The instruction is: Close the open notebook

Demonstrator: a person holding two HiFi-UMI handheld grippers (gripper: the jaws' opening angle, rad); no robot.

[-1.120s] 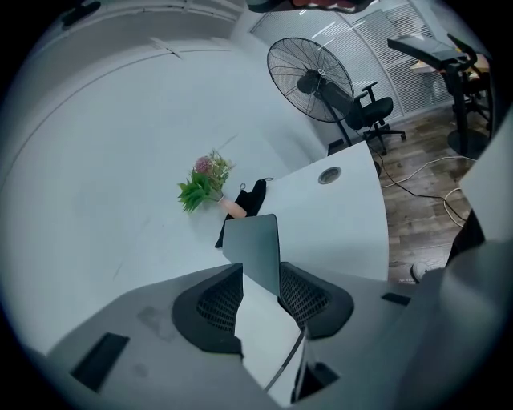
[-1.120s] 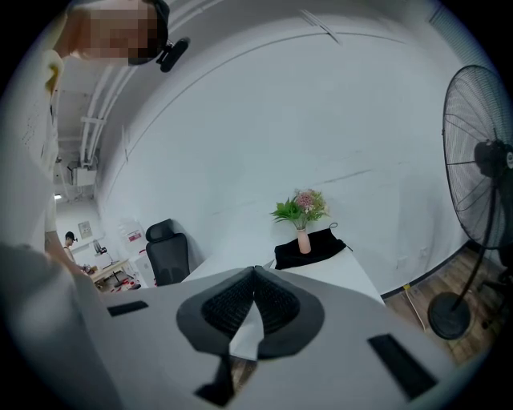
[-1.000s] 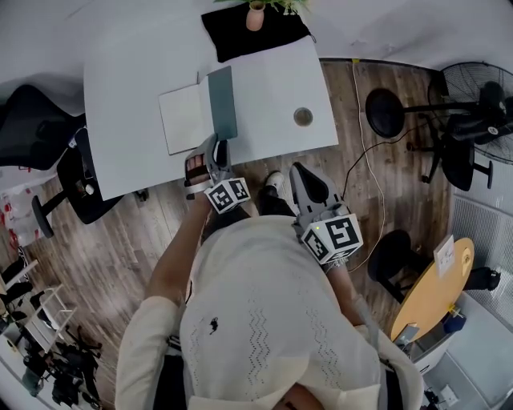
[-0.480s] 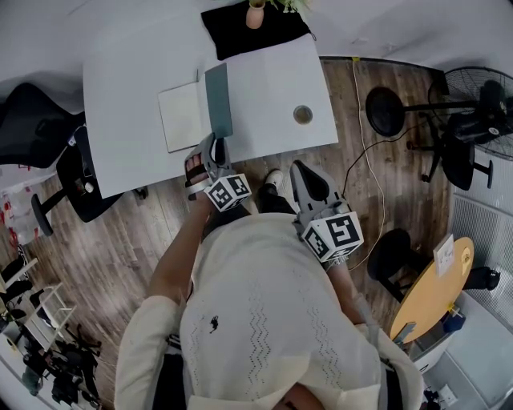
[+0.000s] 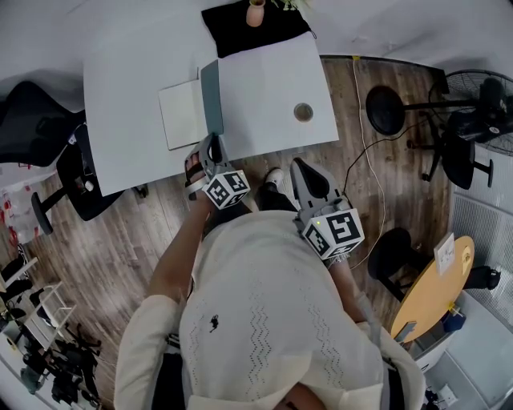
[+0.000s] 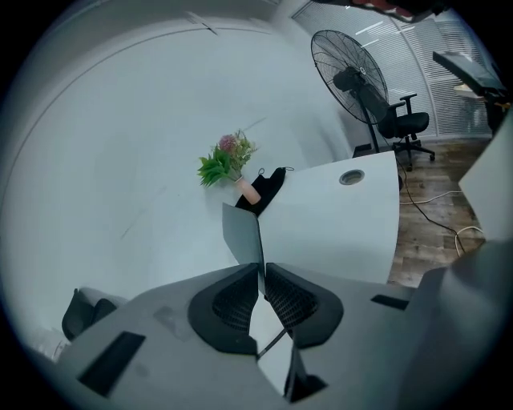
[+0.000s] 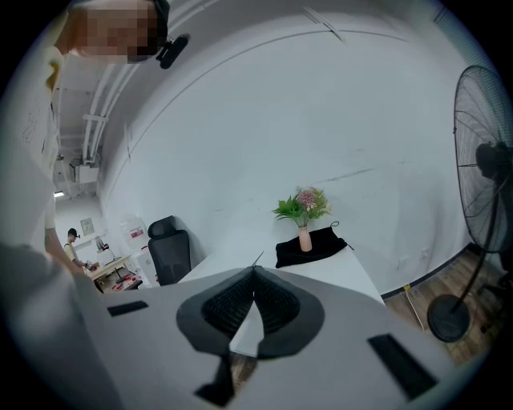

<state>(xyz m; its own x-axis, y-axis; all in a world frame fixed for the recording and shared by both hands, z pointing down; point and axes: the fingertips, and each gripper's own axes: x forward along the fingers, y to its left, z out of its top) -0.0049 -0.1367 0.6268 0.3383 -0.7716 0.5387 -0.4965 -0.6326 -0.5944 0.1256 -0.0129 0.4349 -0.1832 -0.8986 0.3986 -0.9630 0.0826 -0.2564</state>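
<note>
The open notebook [image 5: 183, 114] lies on the white table [image 5: 128, 72], its pale left page flat. Its teal cover [image 5: 212, 98] stands nearly upright along the spine. My left gripper [image 5: 215, 141] reaches over the table's near edge to that cover. In the left gripper view the jaws have just been closing, and the left gripper [image 6: 262, 276] is now pinched on the near edge of the teal cover [image 6: 242, 236], which rises between the pads. My right gripper [image 5: 309, 172] hangs off the table over the floor. The right gripper [image 7: 255, 274] is shut with nothing in it.
A black cloth [image 5: 252, 34] with a pink vase [image 5: 256, 16] of flowers sits at the table's far edge. A round cable port [image 5: 303, 112] is at the right of the table. A black office chair [image 5: 48, 136] stands left, and a floor fan [image 5: 473, 112] right.
The teal cover has swung up from a slant to nearly upright. The left gripper's jaws have closed onto its near edge. The right gripper has kept still.
</note>
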